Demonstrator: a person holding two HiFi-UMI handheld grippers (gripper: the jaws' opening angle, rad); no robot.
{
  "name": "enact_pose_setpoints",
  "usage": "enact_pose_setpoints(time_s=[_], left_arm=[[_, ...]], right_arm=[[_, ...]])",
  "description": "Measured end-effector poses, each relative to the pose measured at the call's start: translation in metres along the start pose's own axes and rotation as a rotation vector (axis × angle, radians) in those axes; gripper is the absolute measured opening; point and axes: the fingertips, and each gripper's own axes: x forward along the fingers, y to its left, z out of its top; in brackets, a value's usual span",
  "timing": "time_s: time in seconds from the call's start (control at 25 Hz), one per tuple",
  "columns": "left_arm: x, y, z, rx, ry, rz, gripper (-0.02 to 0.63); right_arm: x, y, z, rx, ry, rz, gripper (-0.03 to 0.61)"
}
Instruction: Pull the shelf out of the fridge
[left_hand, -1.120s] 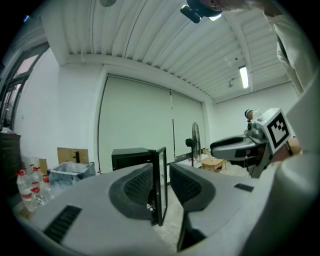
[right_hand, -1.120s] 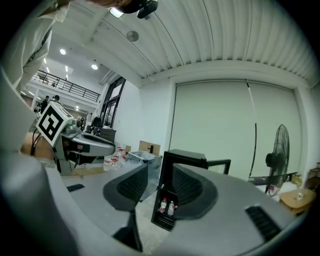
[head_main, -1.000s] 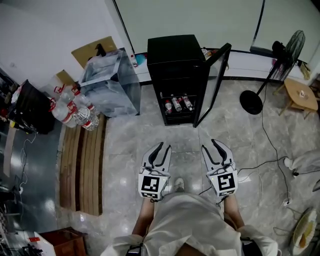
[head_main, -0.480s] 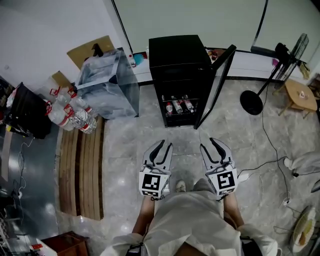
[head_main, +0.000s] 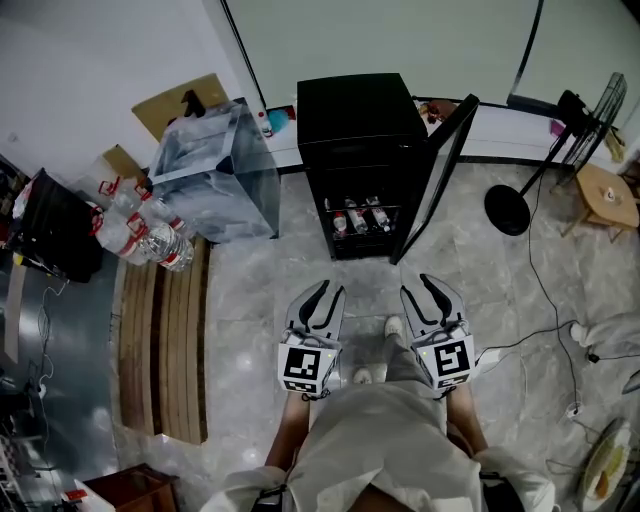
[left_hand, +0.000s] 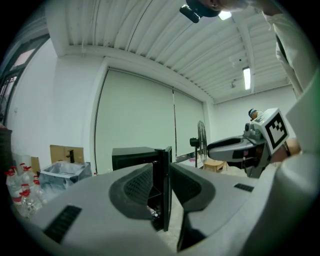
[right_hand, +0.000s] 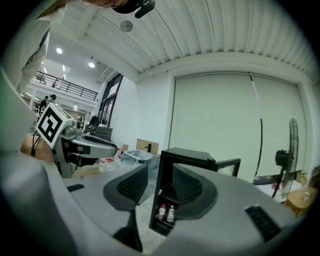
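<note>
A black mini fridge (head_main: 360, 140) stands on the floor ahead, its door (head_main: 440, 175) swung open to the right. Inside, a wire shelf (head_main: 358, 232) carries three bottles (head_main: 356, 216). My left gripper (head_main: 320, 290) and right gripper (head_main: 424, 284) are held side by side in front of my body, well short of the fridge, both shut with nothing in them. In the left gripper view the fridge door edge (left_hand: 162, 190) shows between the fingers. In the right gripper view the fridge (right_hand: 187, 160) and its bottles (right_hand: 165, 212) lie straight ahead.
A clear plastic bin (head_main: 215, 170) and packs of water bottles (head_main: 140, 225) sit left of the fridge, beside a wooden slatted board (head_main: 165, 330). A standing fan (head_main: 560, 150), a wooden stool (head_main: 610, 195) and floor cables (head_main: 540, 290) are on the right.
I have stepped a little closer to the fridge, and a foot now shows between the grippers. Both grippers stay shut and hold their place in front of me.
</note>
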Motion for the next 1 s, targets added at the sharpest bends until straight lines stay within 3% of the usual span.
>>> enact_pose_setpoints(time_s=[0.4,0.72,1.0], left_arm=[[0.081,0.012,-0.002,0.005,0.03,0.03,0.11],[0.142,0.023,-0.01,-0.02,0.075,0.09,0.11],[0.182,0.026,-0.019,-0.026,0.114,0.14,0.11]], right_arm=[[0.062,-0.059,-0.01,0.007,-0.013,0.07,0.152],[0.11,-0.104,-0.031,0.019,0.061,0.158,0.152],[0.144,-0.133,-0.042,0.035,0.062,0.222,0.152]])
